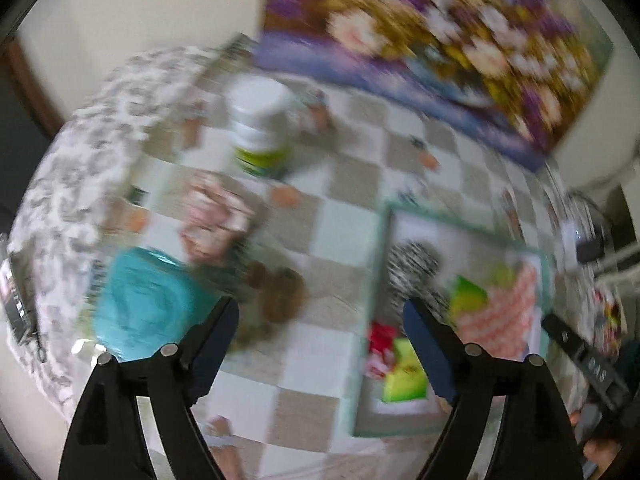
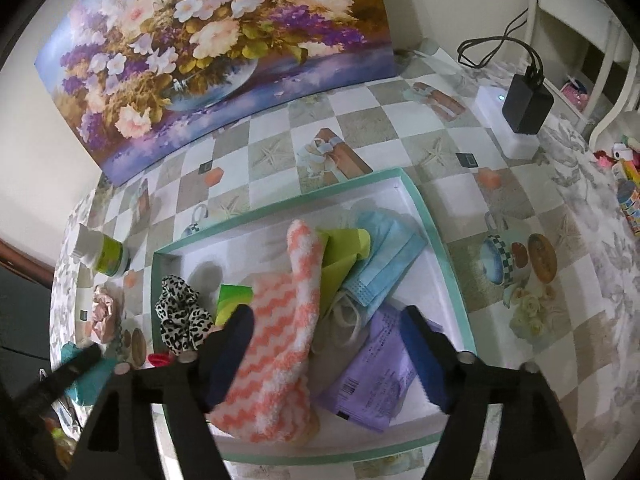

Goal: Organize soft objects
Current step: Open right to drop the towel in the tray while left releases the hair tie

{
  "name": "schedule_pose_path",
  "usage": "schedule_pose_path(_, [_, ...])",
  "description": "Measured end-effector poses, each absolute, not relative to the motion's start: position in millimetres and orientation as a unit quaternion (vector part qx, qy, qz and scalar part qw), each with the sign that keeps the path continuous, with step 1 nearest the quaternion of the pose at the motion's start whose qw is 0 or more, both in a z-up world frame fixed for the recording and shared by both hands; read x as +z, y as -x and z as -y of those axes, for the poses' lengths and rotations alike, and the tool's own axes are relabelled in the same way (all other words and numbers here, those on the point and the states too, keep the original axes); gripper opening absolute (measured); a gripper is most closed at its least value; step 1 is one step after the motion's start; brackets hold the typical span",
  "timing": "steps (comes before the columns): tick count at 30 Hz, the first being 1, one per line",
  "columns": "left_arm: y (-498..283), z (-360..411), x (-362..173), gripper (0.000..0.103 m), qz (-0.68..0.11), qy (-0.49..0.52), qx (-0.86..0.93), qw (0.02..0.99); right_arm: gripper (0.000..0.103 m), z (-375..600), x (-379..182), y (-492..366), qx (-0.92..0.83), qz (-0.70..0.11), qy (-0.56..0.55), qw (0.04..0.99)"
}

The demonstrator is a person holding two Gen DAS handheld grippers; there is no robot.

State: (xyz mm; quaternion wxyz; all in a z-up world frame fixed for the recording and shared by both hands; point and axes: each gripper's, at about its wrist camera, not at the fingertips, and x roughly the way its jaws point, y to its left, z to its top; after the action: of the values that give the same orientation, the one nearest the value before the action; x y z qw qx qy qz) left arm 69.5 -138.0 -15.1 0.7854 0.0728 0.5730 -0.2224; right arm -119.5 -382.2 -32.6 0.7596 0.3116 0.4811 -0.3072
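- Right wrist view: coral-and-white zigzag sock (image 2: 286,332) lies inside the teal-rimmed tray (image 2: 438,248), running from its near edge toward the middle, under the right gripper (image 2: 324,354), whose jaws stand apart and hold nothing
- Tray contents: leopard-print scrunchie (image 2: 182,316) at the left wall; green cloth (image 2: 342,254) and blue face masks (image 2: 386,256) toward the far right corner; purple packet (image 2: 374,376) at the near right
- Left wrist view, blurred: left gripper (image 1: 320,344), jaws apart and empty, over the checked tablecloth (image 1: 348,188) just left of the tray
- Outside the tray, near the table's left edge: pink scrunchie (image 1: 216,216), teal item (image 1: 148,300); white jar (image 1: 260,128) behind them
- Step, judged: fetch a remaining soft item; settle the left gripper until steady, centre the pink scrunchie between the jaws, close gently, then release in the bare far-left part of the tray
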Motion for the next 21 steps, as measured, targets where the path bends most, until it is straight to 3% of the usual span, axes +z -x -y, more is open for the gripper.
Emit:
schedule_pose_path(4, [-89,103,-3,0.094,-0.546,-0.061,-0.169,0.818,0.09,377,-33,114,-0.302,-0.484,-0.306,0.763])
schedule_pose_path(6, [-100,83,1,0.097,-0.535,-0.054,-0.136,0.832,0.103,373,-32,111,-0.296,-0.48,-0.304,0.768])
schedule_pose_path(21, [-137,2,0,0.103,-0.529,0.018,-0.083,0.844,0.103,339,-19,83,-0.257,-0.47,-0.278,0.797])
